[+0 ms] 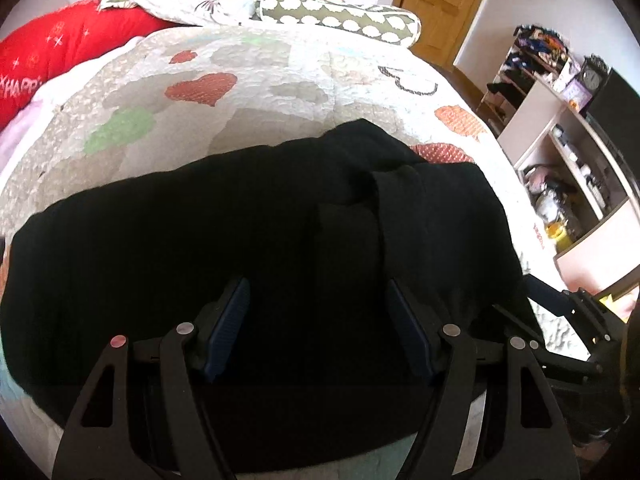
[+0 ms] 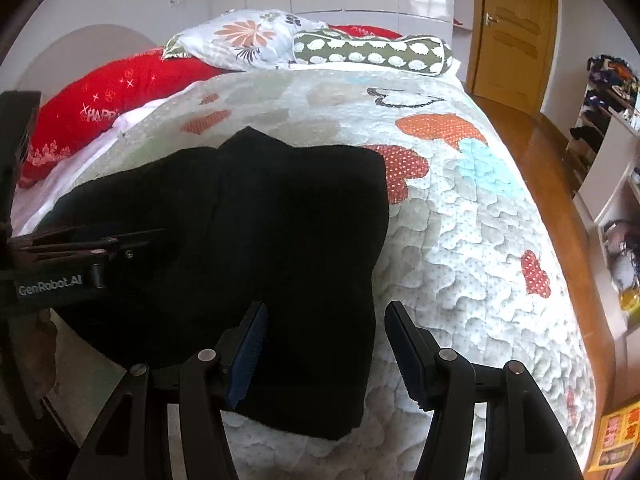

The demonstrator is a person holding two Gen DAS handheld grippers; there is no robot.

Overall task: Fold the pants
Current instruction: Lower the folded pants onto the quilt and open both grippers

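Jaws gape over limp black pants (image 2: 280, 240) on quilted bedspread (image 2: 460, 240).

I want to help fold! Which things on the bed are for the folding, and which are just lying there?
For the folding:
black pants
left gripper, jaws open
right gripper, jaws open

Just lying there:
red pillow
flowered pillow
green bolster
patchwork quilt under the pants
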